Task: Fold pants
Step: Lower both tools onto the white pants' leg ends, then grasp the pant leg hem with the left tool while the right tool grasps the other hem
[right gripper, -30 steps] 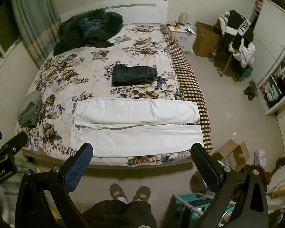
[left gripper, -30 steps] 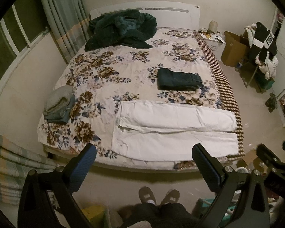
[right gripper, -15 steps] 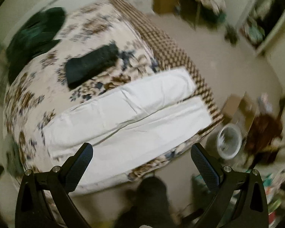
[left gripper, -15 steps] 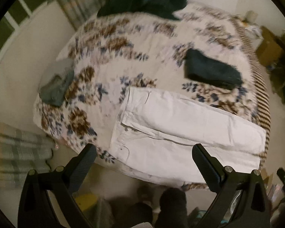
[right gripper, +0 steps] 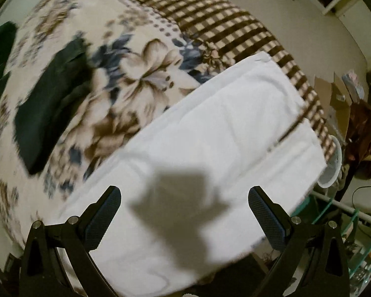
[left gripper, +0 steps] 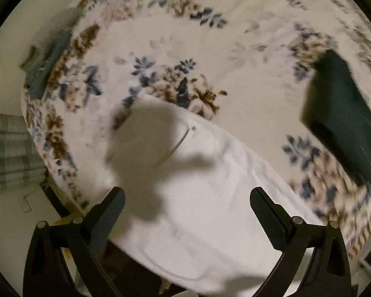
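Left wrist view: the left tool (left gripper: 186, 212) hangs released, fingers wide, over the waist end of the white pants (left gripper: 205, 198) lying flat on the floral bed (left gripper: 247, 57). The near bed edge runs just under the fingers; grey folded clothes (left gripper: 47, 59) sit well apart at the far left edge, and a dark folded garment (left gripper: 343, 123) off to the right. Half a second ago the whole pants were in frame; now we're much closer in.

Right wrist view: the right tool (right gripper: 184, 212), also released, over the leg end of the pants (right gripper: 222, 136), hems near the checkered border (right gripper: 235, 24). It too has dropped closer.
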